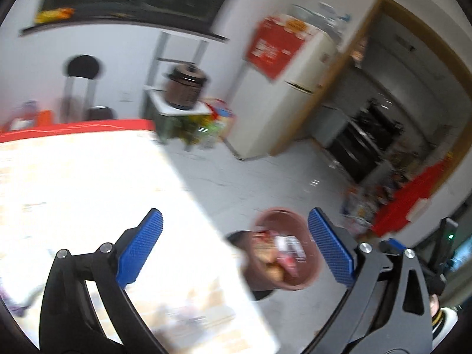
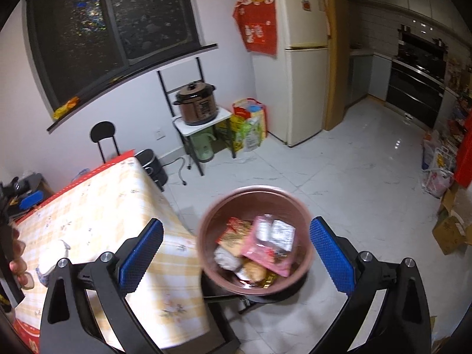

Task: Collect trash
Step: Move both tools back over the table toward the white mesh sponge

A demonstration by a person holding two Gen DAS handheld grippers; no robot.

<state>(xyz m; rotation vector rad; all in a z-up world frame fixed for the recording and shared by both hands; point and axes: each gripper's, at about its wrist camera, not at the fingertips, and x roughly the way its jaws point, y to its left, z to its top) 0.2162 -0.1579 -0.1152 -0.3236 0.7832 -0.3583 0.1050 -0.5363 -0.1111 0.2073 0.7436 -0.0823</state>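
One brown trash bin (image 2: 255, 240) was seen beside one table (image 2: 97, 206), with at least five pieces of rubbish counted inside it, the blur preventing an exact count. One pressure cooker (image 2: 196, 103), one fridge (image 2: 298, 59), one black chair (image 2: 102, 135) and one window (image 2: 112, 20) were counted. Two grippers were seen, the left gripper (image 1: 236, 250) and the right gripper (image 2: 236, 256), each with two blue pads.

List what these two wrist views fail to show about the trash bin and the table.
- Trash bin, right wrist: wrappers motion-blurred, labels unreadable; its base and support sit hidden under the rim.
- Trash bin, left wrist: smeared, partly behind the table edge.
- Table, left wrist: overexposed, surface washed out.
- Table, right wrist: near end hidden behind the right gripper.
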